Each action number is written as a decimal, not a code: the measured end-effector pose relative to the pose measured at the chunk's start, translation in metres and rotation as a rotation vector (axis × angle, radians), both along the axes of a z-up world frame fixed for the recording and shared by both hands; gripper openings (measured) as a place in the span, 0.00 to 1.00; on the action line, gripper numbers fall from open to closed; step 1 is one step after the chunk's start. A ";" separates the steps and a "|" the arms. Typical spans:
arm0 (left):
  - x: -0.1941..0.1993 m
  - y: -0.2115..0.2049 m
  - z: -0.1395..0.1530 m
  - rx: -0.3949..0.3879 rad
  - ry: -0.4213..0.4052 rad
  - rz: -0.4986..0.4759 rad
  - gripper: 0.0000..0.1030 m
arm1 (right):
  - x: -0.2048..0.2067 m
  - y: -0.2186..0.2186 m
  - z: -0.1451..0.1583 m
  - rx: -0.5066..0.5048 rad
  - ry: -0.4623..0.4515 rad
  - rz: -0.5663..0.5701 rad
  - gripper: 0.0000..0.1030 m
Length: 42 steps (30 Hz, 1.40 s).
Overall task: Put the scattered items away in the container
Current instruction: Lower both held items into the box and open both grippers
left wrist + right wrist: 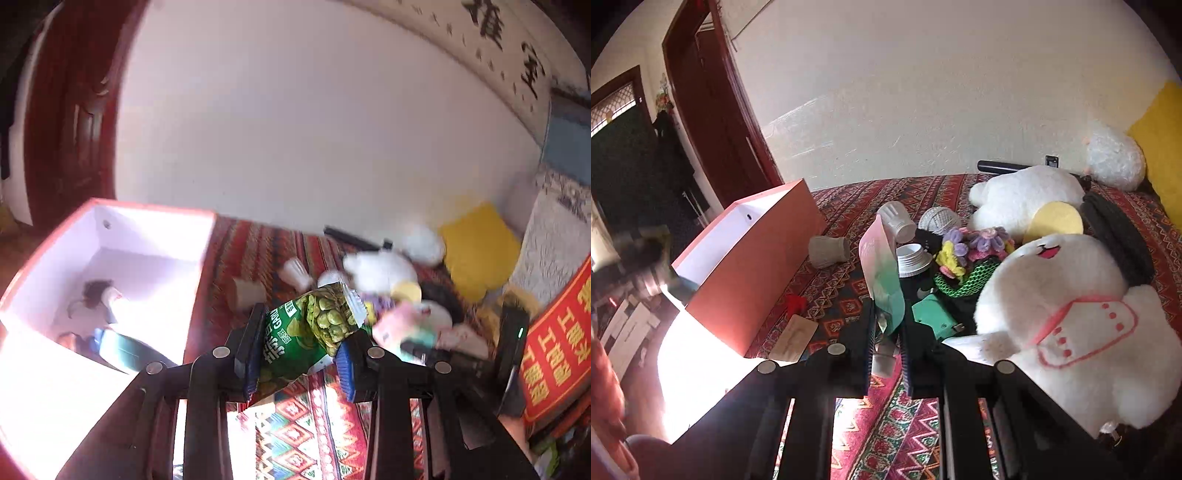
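My left gripper (301, 334) is shut on a green snack packet (314, 328) and holds it above the patterned bedspread, just right of the open red box (155, 210). The box has a white inside and holds a few items (110, 317). My right gripper (886, 328) is shut on a pink and green pouch (881, 273), which stands upright between the fingers. The red box (757, 258) shows to its left in the right wrist view. Scattered items lie ahead: a grey cup (827, 251), a white cap (897, 219), a yarn ball (940, 219) and crochet flowers (975, 243).
Two white plush toys (1071, 314) (1027, 195) lie on the right of the bed. A yellow cushion (476, 251) leans at the wall. A wooden tag (794, 338) and a small red scrap (796, 302) lie beside the box. A dark red door stands left.
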<state>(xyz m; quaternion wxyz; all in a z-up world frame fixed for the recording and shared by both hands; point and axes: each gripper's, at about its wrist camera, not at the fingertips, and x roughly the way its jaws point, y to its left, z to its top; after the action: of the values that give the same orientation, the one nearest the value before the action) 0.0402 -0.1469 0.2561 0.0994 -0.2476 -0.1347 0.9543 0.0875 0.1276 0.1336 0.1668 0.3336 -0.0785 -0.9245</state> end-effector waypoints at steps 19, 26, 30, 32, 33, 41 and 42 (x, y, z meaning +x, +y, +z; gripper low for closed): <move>-0.029 -0.227 -0.039 0.076 -0.096 0.509 0.82 | 0.000 -0.234 0.148 0.003 0.295 0.299 0.11; -0.031 -0.234 -0.058 -0.009 -0.169 0.542 0.82 | -0.071 -0.327 0.128 0.262 0.246 0.247 0.85; -0.058 -0.219 -0.087 -0.223 -0.343 0.589 0.82 | -0.132 -0.344 0.043 0.620 -0.030 0.087 0.77; -0.070 -0.210 -0.101 -0.287 -0.389 0.583 0.82 | -0.154 -0.332 0.004 0.566 -0.215 0.076 0.77; -0.076 -0.207 -0.108 -0.310 -0.402 0.576 0.82 | -0.161 -0.325 -0.016 0.533 -0.311 0.083 0.74; -0.096 -0.184 -0.152 -0.546 -0.569 0.563 0.89 | -0.138 -0.259 -0.083 0.125 -0.690 0.142 0.46; -0.094 -0.183 -0.152 -0.537 -0.582 0.551 0.89 | -0.132 -0.256 -0.080 0.148 -0.687 0.138 0.46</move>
<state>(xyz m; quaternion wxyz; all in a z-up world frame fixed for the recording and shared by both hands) -0.0540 -0.3298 0.1038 -0.2665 -0.4765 0.0338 0.8372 -0.0442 -0.1283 0.0531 0.1678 0.6408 -0.0401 -0.7481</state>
